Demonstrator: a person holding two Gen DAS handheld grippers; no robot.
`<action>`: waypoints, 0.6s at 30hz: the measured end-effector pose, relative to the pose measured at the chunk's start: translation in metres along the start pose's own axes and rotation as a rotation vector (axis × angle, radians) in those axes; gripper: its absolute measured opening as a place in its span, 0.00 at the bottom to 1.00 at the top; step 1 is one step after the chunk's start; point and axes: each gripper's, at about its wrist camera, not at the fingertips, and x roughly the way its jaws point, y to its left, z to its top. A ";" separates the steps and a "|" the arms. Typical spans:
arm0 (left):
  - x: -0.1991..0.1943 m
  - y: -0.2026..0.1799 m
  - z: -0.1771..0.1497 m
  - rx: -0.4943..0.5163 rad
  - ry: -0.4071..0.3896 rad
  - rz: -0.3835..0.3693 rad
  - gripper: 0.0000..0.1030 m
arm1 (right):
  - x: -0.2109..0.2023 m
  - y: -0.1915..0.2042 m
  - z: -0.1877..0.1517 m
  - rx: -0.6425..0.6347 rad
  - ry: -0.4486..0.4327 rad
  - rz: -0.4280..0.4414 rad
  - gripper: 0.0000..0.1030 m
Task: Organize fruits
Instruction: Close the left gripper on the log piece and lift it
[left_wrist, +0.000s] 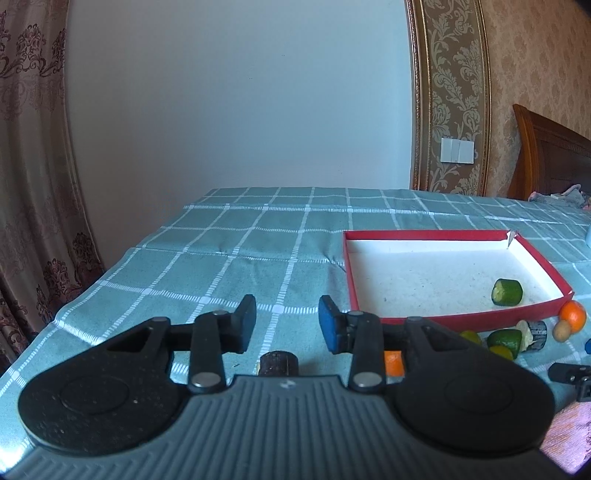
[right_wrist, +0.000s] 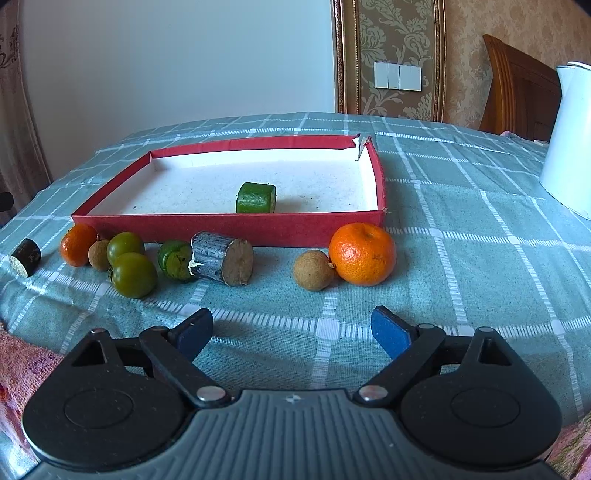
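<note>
Left claw stood apart, nothing between fingers, over checked worktop just beside red tray. Right claw gaped wide — empty, near front edge. Green cucumber piece lay inside tray. Along tray's front wall sat large orange, longan touching it, grey cut log piece, two green fruits, small orange — dark stub lay apart toward left edge.

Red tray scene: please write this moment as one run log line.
red tray: one green piece inside | other fruits: outside, on cloth | left tool: open, empty | right tool: open, empty
</note>
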 end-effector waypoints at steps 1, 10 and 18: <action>0.000 0.003 -0.003 0.002 0.003 0.006 0.45 | 0.000 -0.001 0.000 0.006 -0.002 0.005 0.90; 0.035 0.009 -0.032 0.011 0.129 0.021 0.48 | -0.001 -0.005 0.000 0.026 -0.011 0.016 0.90; 0.053 0.011 -0.043 -0.004 0.187 0.025 0.30 | -0.001 -0.005 -0.001 0.021 -0.011 0.011 0.90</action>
